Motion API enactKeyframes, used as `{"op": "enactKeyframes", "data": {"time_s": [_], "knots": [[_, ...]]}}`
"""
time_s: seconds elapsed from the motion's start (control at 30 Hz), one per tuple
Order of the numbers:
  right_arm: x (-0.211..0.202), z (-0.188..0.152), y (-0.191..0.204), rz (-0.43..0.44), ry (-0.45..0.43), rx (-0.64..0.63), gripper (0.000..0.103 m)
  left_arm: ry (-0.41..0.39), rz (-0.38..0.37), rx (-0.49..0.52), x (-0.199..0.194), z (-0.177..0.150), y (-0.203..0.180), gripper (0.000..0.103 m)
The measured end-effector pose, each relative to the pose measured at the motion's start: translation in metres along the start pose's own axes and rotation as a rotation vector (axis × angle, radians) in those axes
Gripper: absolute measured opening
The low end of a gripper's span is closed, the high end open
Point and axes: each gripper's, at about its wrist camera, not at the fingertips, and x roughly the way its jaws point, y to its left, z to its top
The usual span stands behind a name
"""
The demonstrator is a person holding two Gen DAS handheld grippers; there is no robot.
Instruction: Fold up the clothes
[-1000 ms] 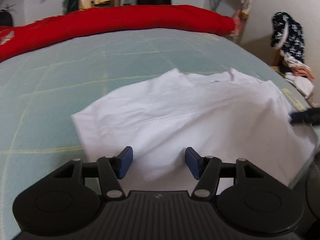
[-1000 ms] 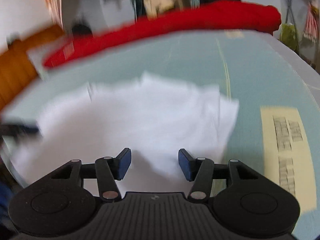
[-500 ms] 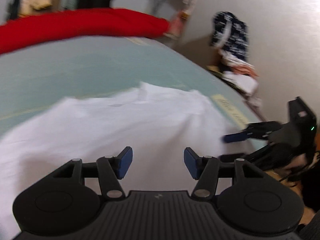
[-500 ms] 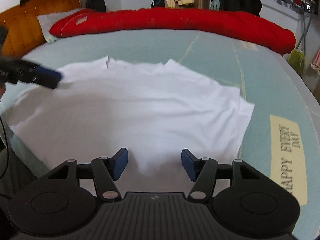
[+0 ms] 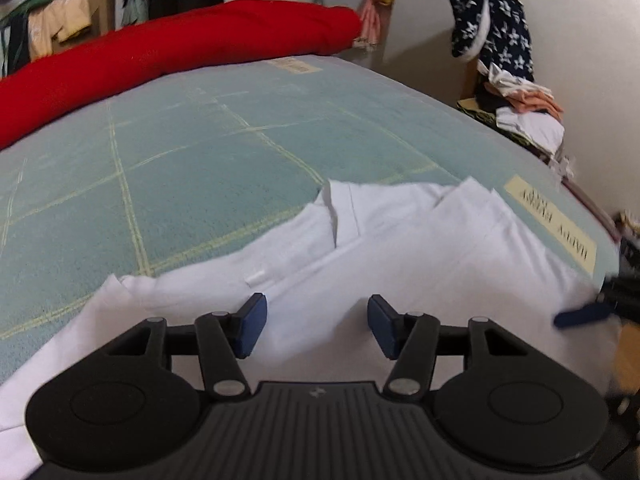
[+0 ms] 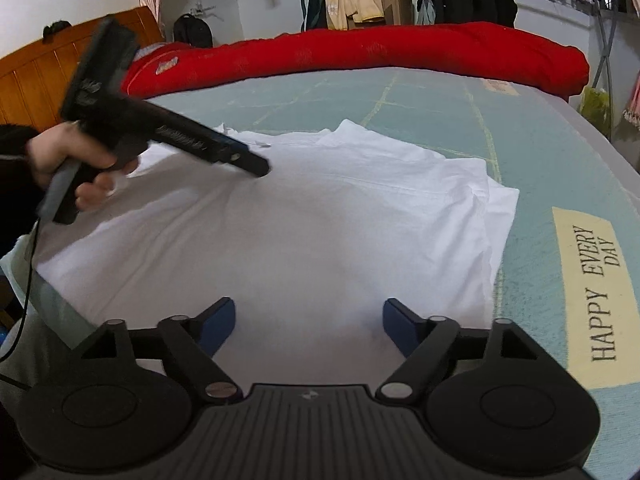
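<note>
Left wrist view: right gripper (image 5: 582,314) at the right edge is motion-blurred and cropped, only one blue finger tip readable, jaw state can't be told there. White shirt (image 5: 400,248) near hem is hidden under the left gripper (image 5: 313,326) body and cut off lower left. Label text (image 5: 556,222) on the mat is too smeared to read. Right wrist view: the hand (image 6: 76,164) at left edge is blurred, its sleeve cropped. Shirt's near edge is hidden behind the gripper body.
</note>
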Motion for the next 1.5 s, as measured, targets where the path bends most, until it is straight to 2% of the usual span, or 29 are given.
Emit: {"op": "enactKeyframes", "data": {"time_s": [0.03,0.13,0.2,0.33,0.43,0.5,0.57,0.63,0.73,1.07,1.23,1.3,1.43,1.5], "knots": [[0.000,0.000,0.001,-0.003,-0.001,-0.003,0.088,-0.009,-0.011,-0.001,-0.005,0.003,-0.004,0.057],[0.001,-0.001,0.004,-0.010,-0.004,-0.009,0.089,-0.029,-0.111,0.016,-0.031,0.003,-0.019,0.063],[0.001,0.000,0.005,-0.009,-0.007,0.001,0.090,-0.007,-0.157,0.036,-0.032,0.003,-0.033,0.066],[-0.004,0.003,0.007,-0.007,-0.014,0.022,0.090,0.084,-0.114,0.045,-0.034,-0.015,-0.044,0.067],[-0.010,-0.002,0.009,-0.006,-0.009,0.020,0.093,0.110,-0.069,0.024,-0.035,-0.034,-0.035,0.068],[-0.013,-0.007,0.009,-0.012,0.004,0.022,0.094,0.116,0.013,0.013,-0.035,-0.043,-0.023,0.068],[-0.015,-0.011,0.007,-0.031,0.018,0.035,0.094,0.116,0.035,-0.050,-0.049,-0.047,-0.011,0.067],[-0.020,-0.013,0.008,-0.046,0.016,0.042,0.094,0.089,0.036,-0.096,-0.072,-0.048,-0.004,0.067],[-0.029,-0.012,0.014,-0.041,-0.009,0.045,0.095,0.048,0.045,-0.113,-0.113,-0.054,0.005,0.068],[-0.025,-0.007,0.042,-0.027,-0.007,0.043,0.096,0.083,-0.016,-0.178,-0.153,-0.131,-0.006,0.069],[-0.028,-0.003,0.062,-0.043,-0.003,0.000,0.096,0.069,-0.088,-0.152,-0.139,-0.148,-0.030,0.070],[-0.030,-0.002,0.069,-0.051,-0.004,-0.018,0.096,0.104,-0.079,-0.145,-0.133,-0.159,-0.037,0.071],[-0.031,-0.007,0.074,-0.081,0.024,-0.023,0.097,0.116,-0.103,-0.177,-0.150,-0.175,-0.036,0.072],[-0.031,-0.008,0.076,-0.086,0.031,-0.023,0.097,0.067,-0.059,-0.177,-0.167,-0.178,-0.030,0.072]]}}
